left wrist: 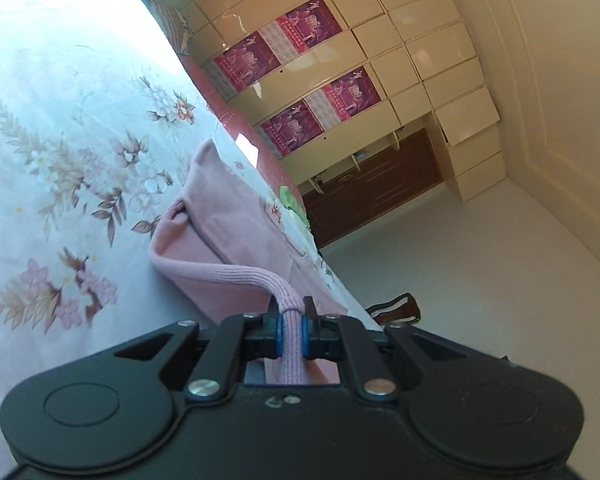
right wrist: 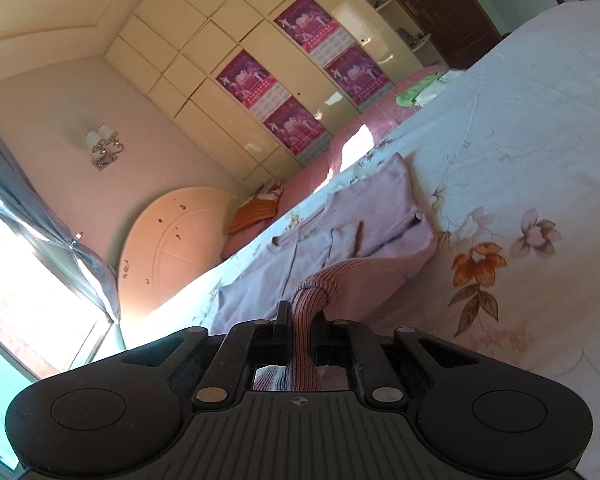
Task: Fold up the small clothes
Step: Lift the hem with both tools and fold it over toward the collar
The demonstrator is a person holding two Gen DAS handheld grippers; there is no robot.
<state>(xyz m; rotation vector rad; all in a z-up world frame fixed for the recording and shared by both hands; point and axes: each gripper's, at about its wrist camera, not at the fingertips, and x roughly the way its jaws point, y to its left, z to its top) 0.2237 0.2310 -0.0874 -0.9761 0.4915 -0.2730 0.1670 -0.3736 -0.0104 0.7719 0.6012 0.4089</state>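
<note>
Your pink garment (left wrist: 228,216) lies on the flowered bed (left wrist: 60,160), its length running away from both grippers toward the wardrobe (left wrist: 380,40). Your left gripper (left wrist: 291,330) and right gripper (right wrist: 300,330) each have their fingers clamped on its ribbed hem.

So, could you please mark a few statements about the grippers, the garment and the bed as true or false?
1. The left gripper is shut on the pink garment's ribbed hem. True.
2. The right gripper is open and holds nothing. False: its jaws pinch the ribbed hem too.
3. The garment lies on a flowered bedsheet. True.
4. The wardrobe doors are bare. False: purple posters hang on them.
</note>
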